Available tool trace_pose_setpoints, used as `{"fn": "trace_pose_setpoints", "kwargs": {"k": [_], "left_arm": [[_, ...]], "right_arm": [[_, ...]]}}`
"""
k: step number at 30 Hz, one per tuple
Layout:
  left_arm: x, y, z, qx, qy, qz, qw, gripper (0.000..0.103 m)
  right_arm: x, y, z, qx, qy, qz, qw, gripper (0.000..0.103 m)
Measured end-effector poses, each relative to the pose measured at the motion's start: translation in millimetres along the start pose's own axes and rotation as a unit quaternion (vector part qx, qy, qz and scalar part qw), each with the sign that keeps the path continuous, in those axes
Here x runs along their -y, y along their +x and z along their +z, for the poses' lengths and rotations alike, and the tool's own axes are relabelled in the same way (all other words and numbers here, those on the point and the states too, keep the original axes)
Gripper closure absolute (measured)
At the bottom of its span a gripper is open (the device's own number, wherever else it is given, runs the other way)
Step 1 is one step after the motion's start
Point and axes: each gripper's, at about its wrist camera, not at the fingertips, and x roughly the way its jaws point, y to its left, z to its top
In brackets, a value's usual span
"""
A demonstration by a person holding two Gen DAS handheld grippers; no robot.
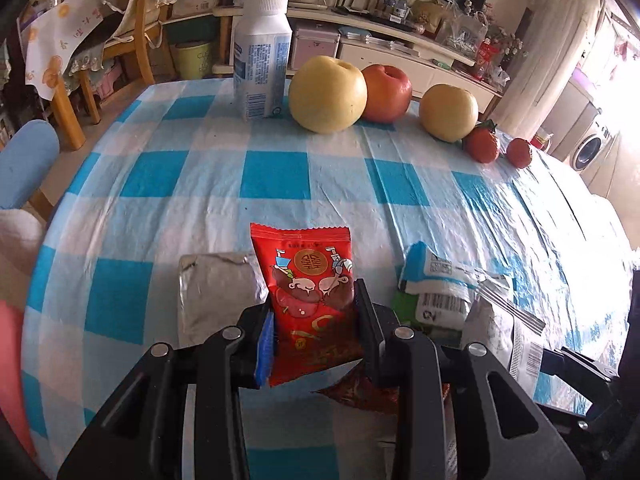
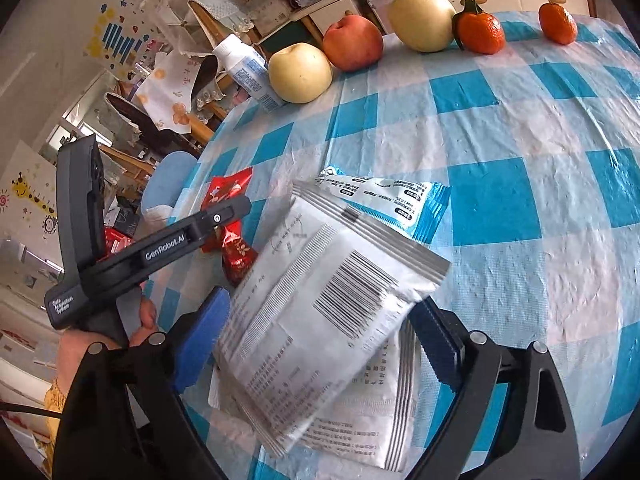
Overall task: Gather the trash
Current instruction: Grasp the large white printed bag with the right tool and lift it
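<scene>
On a desk (image 1: 200, 184) under a blue-and-white checked cloth, two hand-held grippers work among scattered trash. In the left wrist view, a silver pouch (image 1: 216, 292) lies flat at left, its near edge just beside the left gripper (image 1: 314, 320), whose jaws are clamped on a red wrapper (image 1: 310, 280) standing upright between the pads. A second red wrapper (image 1: 360, 394) lies crumpled just below and to the right of it, partly under the gripper. Further right rests a blue-and-white packet (image 1: 436, 276) with a green one (image 1: 404, 308) beneath it, and a white barcoded bag (image 1: 504, 328) at the far right.

Along the desk's far edge, from left: a white bottle (image 1: 262, 60) upright, a yellow pear (image 1: 328, 94) touching a red apple (image 1: 386, 94), a second pear (image 1: 448, 112) standing apart, then two tangerines (image 1: 484, 144).

In the right wrist view, the left gripper (image 2: 236, 204) reaches in from the left in a person's hand (image 2: 80, 344), gripping the red wrapper (image 2: 228, 188), with the other red wrapper (image 2: 238, 256) on the cloth just below it. At centre, the white bag (image 2: 320, 312) sits tilted between the right gripper (image 2: 320, 336) pads, whose jaws stand wide with blue pads at either edge of the bag; whether they press on it I cannot tell. Another white bag (image 2: 372, 432) lies flat beneath, and the blue-and-white packet (image 2: 384, 200) lies just beyond.
</scene>
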Motion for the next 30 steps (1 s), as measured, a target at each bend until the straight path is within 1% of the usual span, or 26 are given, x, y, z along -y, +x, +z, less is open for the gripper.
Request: {"fn": "trace_pose_setpoints", "kwargs": {"k": [2, 5, 10, 13, 16, 21, 25, 27, 30], "left_arm": [[3, -5, -9, 0.001, -0.005, -0.006, 1.0000, 0.067], [9, -13, -22, 0.007, -0.003, 0.001, 1.0000, 0.067], [1, -27, -33, 0.026, -0.008, 0.007, 0.9996, 0.067], [-7, -35, -36, 0.041, -0.003, 0.022, 0.9989, 0.067], [-15, -38, -38, 0.049, -0.007, 0.025, 0.9985, 0.067], [-25, -44, -39, 0.054, -0.013, 0.021, 0.9982, 0.067], [-29, -51, -40, 0.062, -0.012, 0.024, 0.9977, 0.067], [-31, -54, -39, 0.066, -0.012, 0.021, 0.9975, 0.067], [-33, -60, -39, 0.071, -0.011, 0.016, 0.9972, 0.067]], "right_arm": [[-3, 0, -1, 0.004, -0.006, -0.010, 1.000, 0.013], [-9, 1, -4, 0.005, -0.024, -0.027, 0.999, 0.012], [-22, 5, -12, 0.003, -0.075, -0.054, 0.996, 0.012], [-35, 10, -21, 0.002, -0.123, -0.081, 0.989, 0.012], [-42, 14, -27, 0.004, -0.155, -0.100, 0.983, 0.011], [-50, 19, -31, 0.004, -0.179, -0.111, 0.977, 0.010], [-62, 25, -40, -0.004, -0.217, -0.123, 0.968, 0.008], [-66, 26, -43, 0.003, -0.229, -0.134, 0.964, 0.008], [-66, 26, -43, 0.005, -0.233, -0.135, 0.963, 0.008]]}}
